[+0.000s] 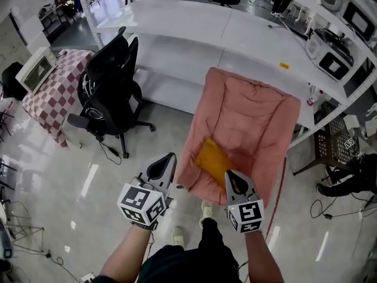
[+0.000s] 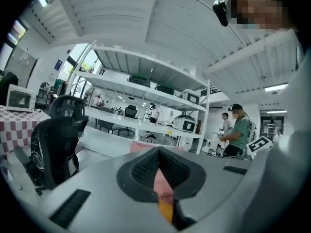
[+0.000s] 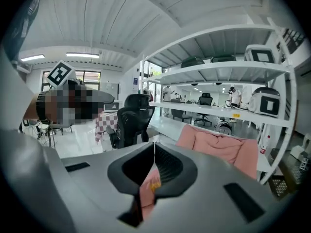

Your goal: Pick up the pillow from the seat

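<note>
We find the orange pillow (image 1: 213, 163) lying on the pink seat (image 1: 253, 117), with the left gripper (image 1: 169, 158) and right gripper (image 1: 230, 175) at its near edge, fingers closed and empty.

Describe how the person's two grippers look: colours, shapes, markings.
Both the left gripper and right gripper have smooth light-grey shells tapering to a black-rimmed tip with ribbed dark pads. Each carries a cube of black-and-white square markers. The forearms show no sleeves.
</note>
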Tool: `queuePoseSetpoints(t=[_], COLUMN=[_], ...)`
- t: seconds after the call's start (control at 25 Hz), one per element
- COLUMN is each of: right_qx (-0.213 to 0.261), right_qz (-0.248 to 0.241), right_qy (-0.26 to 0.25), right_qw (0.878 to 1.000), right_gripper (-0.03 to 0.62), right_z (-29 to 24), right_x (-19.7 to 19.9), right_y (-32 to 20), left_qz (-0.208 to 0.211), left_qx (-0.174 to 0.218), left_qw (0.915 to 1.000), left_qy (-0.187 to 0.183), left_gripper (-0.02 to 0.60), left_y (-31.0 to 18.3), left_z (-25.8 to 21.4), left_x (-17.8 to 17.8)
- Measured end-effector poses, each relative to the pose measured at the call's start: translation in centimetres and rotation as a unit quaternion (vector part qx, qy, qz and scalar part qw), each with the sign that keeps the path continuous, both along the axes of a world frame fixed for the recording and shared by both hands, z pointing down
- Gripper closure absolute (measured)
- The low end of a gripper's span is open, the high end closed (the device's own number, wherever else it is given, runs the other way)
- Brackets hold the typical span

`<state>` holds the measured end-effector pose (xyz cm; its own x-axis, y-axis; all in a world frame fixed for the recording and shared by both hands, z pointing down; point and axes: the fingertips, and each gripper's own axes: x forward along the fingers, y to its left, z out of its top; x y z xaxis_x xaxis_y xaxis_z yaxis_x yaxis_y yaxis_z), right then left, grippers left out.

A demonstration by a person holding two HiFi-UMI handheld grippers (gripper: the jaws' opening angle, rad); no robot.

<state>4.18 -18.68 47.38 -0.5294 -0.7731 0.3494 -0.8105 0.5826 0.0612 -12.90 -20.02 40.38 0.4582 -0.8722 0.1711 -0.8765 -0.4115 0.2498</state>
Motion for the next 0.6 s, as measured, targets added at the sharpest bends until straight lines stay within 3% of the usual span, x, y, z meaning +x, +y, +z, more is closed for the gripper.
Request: queuePoseSetpoints(t=[0.32, 0.6], right_qx=[-0.055, -0.108], right_qz=[-0.061, -0.133], right_qy=[0.035, 0.083], right_qw=[0.996, 0.982], right_gripper=[0.589, 0.588], right_z=[8.4, 16.8], right_x=[-0.1, -1.6], right_y=[-6.0, -8.8], left_qz=[-0.046, -0.080], left_qx=[-0.022, -0.045], left_qw=[0.9987, 0.9958], left_qy=[-0.009, -0.006], left_gripper=[0.577, 0.577], left_y=[-5.6, -9.0], left_z=[5.4, 10.2], left_x=[0.2, -0.1])
